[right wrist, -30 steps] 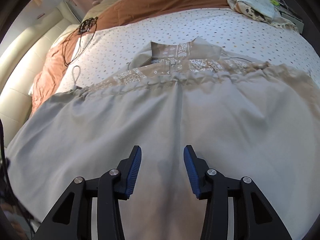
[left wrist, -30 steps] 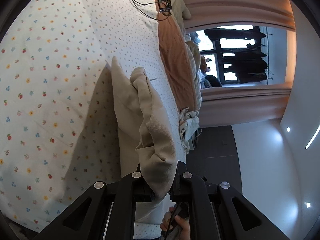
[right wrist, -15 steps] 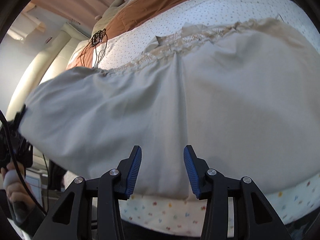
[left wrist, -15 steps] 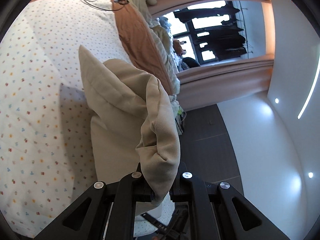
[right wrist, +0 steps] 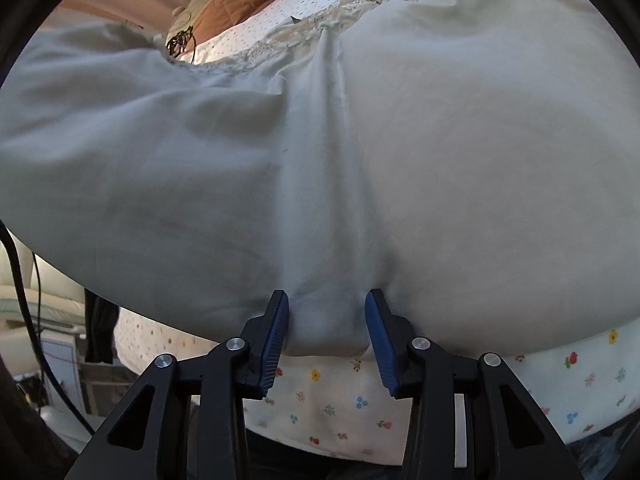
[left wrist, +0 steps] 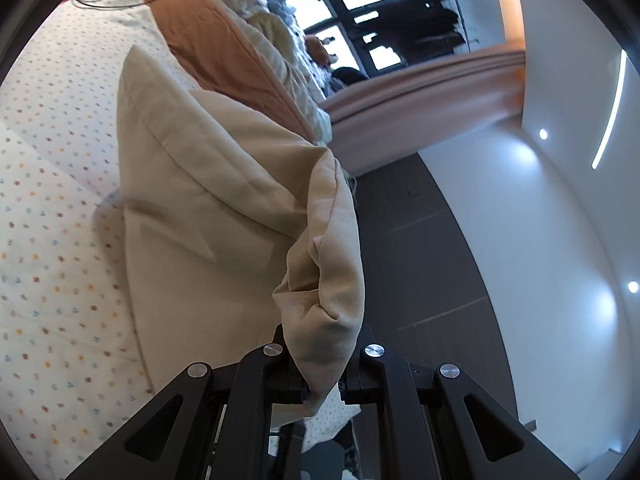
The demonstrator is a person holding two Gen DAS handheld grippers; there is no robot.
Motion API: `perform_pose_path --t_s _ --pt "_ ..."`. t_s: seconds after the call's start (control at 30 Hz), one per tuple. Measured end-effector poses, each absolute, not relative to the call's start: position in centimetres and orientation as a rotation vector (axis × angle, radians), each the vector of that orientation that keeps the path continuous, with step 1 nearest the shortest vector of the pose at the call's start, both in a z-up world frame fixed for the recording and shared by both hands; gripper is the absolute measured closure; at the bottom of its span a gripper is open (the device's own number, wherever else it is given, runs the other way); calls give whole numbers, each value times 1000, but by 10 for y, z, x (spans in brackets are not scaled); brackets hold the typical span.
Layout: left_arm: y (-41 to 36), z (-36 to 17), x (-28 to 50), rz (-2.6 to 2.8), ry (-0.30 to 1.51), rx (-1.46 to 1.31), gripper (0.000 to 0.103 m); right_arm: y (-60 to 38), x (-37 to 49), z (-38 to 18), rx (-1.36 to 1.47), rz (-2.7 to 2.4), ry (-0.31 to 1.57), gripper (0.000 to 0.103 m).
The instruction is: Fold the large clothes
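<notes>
Over the flower-print bedsheet (right wrist: 560,372) I have the large beige cotton garment (right wrist: 360,160) spread away from me; my right gripper (right wrist: 326,336) is closing around its near hem, while my left gripper (left wrist: 322,384) clamps a lifted corner.

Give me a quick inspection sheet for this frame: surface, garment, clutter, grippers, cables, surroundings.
Surface: bed sheet, flower print.
Job's things: beige garment, spread on the bed, one end lifted.
Clutter: brown blanket; clothes pile beyond it.
Grippers: left gripper shut on a garment fold; right gripper closing, hem between its fingers, touching them.
Cables: black cable tangle on the bed; black cable at left.
Surroundings: window, dark floor, white wall.
</notes>
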State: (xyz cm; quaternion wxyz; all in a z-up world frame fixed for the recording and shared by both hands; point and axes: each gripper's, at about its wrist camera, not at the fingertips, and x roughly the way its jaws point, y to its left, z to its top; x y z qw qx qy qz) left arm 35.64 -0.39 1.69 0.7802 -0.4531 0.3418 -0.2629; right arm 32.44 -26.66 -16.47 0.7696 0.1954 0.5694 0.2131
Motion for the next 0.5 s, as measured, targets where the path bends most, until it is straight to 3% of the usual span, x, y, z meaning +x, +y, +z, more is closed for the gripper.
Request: perform_pose_path --t_s 0.2,0.5 --pt "-52 25 376 -643 777 -935 94 -278 331 -172 525 498 1255 71" --pt "-128 21 419 -700 899 -867 94 -355 309 -140 664 452 1113 71"
